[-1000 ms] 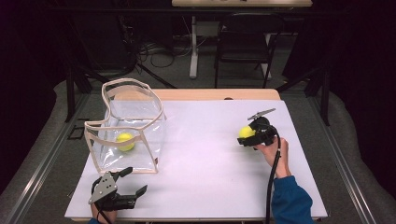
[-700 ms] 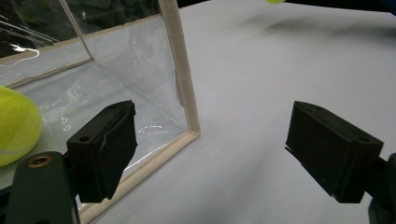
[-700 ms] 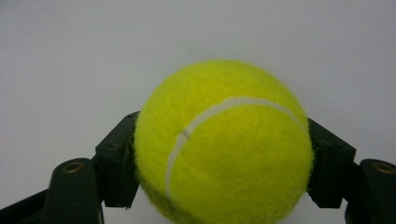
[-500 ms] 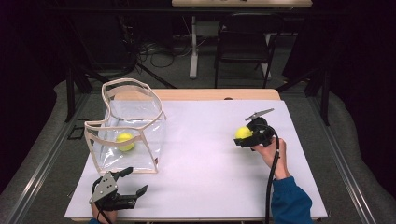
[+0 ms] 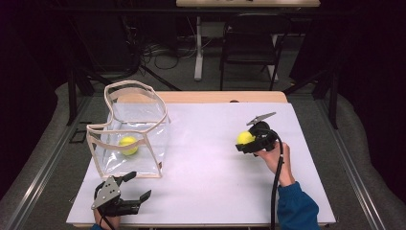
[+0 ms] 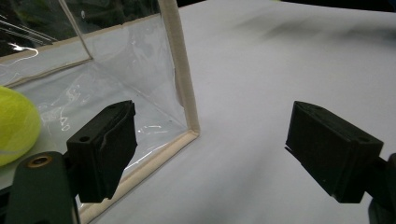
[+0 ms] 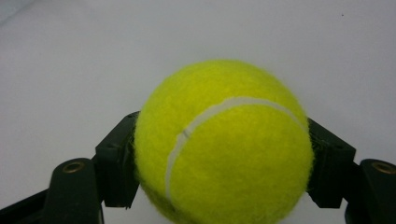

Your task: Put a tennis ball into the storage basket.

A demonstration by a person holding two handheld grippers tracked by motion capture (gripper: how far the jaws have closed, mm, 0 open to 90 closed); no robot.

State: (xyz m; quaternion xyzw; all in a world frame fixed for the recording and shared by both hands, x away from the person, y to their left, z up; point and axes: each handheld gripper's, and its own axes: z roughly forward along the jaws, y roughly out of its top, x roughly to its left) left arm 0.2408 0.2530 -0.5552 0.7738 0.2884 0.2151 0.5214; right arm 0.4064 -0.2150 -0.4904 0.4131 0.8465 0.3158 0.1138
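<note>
My right gripper (image 5: 245, 142) is shut on a yellow tennis ball (image 5: 244, 138), held a little above the white table at the right. In the right gripper view the same ball (image 7: 224, 144) is pressed between both black pads. A clear plastic bag with beige trim (image 5: 129, 129) stands open at the left, with a second tennis ball (image 5: 128, 145) lying inside it. My left gripper (image 5: 136, 186) rests near the table's front left edge, open, just in front of the bag. In the left gripper view the bag's corner seam (image 6: 183, 88) rises between the wide jaws, and the second ball (image 6: 16, 123) shows through the plastic at the far left.
The white table top (image 5: 210, 182) spreads between the two grippers, with a wooden strip (image 5: 225, 97) along its far edge. A dark chair (image 5: 251, 43) and a table leg (image 5: 198, 48) stand on the floor beyond. A black cable trails from the right gripper along the forearm.
The right gripper with its ball has shifted slightly to the left. The left gripper, the bag and the ball inside it have not moved.
</note>
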